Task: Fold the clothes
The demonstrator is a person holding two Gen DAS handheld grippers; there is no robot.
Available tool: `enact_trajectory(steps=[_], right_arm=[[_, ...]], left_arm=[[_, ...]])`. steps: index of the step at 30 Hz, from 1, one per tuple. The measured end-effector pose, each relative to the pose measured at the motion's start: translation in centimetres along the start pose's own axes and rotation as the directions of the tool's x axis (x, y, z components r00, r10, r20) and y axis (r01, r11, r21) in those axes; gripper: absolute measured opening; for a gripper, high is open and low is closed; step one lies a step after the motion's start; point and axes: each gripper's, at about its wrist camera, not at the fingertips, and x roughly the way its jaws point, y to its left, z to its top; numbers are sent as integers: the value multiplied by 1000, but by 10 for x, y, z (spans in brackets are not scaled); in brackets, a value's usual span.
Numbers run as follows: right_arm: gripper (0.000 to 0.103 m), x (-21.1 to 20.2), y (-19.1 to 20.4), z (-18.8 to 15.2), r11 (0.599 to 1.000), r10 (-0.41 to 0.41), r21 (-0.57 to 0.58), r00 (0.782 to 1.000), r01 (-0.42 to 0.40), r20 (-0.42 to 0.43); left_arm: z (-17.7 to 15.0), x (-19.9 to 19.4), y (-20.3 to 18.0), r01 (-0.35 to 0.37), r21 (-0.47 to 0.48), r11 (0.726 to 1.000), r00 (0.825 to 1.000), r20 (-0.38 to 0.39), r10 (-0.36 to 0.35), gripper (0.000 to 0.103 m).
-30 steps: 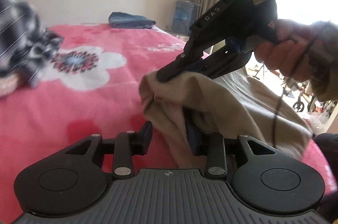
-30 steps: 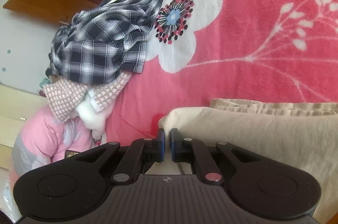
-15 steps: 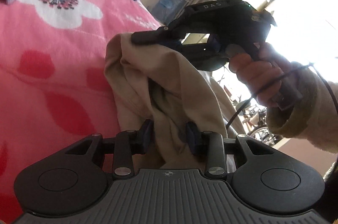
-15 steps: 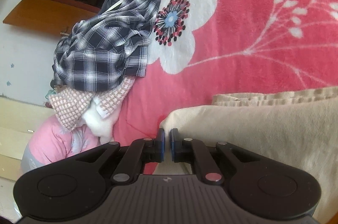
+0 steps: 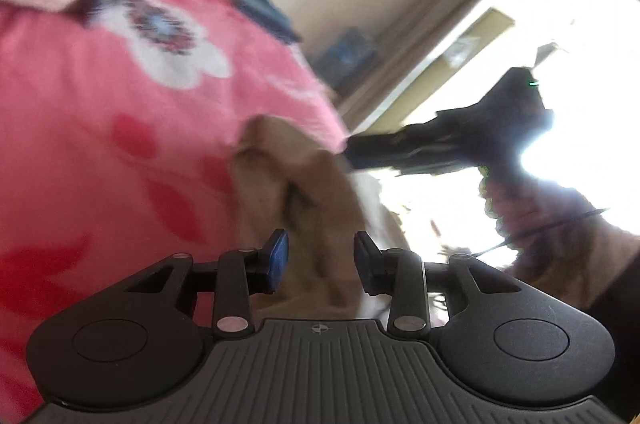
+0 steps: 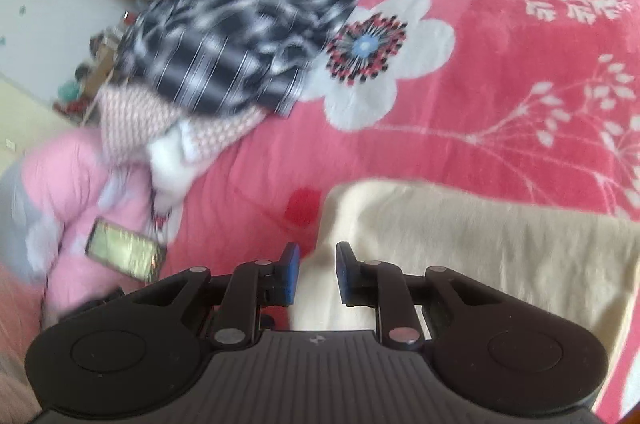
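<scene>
Motion blur, blown-out window [image 5: 560, 36] glare, fisheye

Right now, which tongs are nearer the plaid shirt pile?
Hard to call. Both tongs sit at the beige garment, apart from the plaid shirt pile. The left tongs and right tongs both stand open with beige cloth between the fingers.

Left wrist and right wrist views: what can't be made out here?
- Left wrist: motion blur smears the beige garment; its folds are unreadable.
- Left wrist: window glare swallows the right tongs; no telling whether they touch the cloth.
- Right wrist: the garment runs off the right edge.
- Right wrist: the clothes pile is blurred.
</scene>
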Motion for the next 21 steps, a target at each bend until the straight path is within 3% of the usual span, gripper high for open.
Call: enact_trajectory(steps=[5,9,14,18,21], right_arm=[[19,3,0,-16,1000,18,-3,1000,-19,-14],[19,1,-5,-23,998,58,25,998,-59,33],[19,11,-12,-30,990,116,75,991,-120,60],[18,37,-8,-34,994,101,42,995,-102,18],[18,61,6,-38,997,1,-77,1000,-3,-24]], left_arm=[[-1,39,0,25,-26,999,996,-85,-27,38],[-4,46,6,58,-90,994,995,-79,-65,36],[-16,32,11,107,-135,985,990,-79,-118,17],[-27,25,28,77,-210,975,991,-94,-98,17],[-30,22,30,36,-221,975,993,-101,-60,19]])
